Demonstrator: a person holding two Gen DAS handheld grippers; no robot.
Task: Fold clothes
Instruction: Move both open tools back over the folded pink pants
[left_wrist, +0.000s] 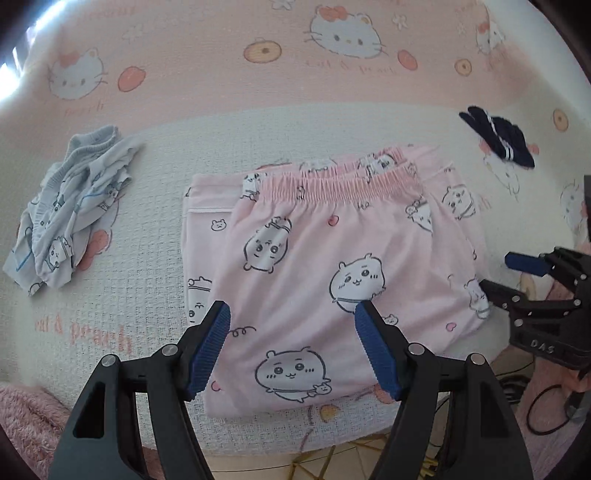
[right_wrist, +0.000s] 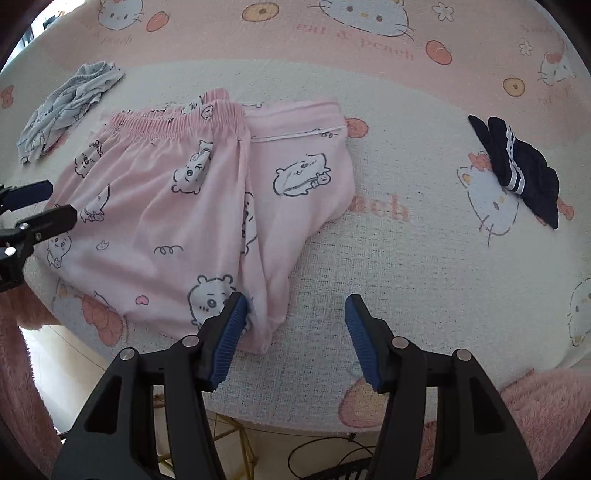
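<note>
Left gripper (left_wrist: 291, 332): black plastic frame, two angled fingers, triangular cut-outs in outer links. Round silver pivot pins at knuckles. Ribbed blue pads (left_wrist: 210, 347) on inner faces.

Right gripper (right_wrist: 293, 328): same build, black links, silver pins, ribbed blue pads (right_wrist: 364, 339), triangular cut-outs. In left wrist view, seen from side: small silver screws along linkage, white letters "DAS" on black body.

Fuzzy pink sleeve (right_wrist: 22, 369) at frame edges.

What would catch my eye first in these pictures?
Probably the pink pyjama trousers printed with cartoon animals, lying folded in the middle of the cat-patterned bedspread. Next, the open blue-padded claws: left claw over the trousers, right claw at their edge.
</note>
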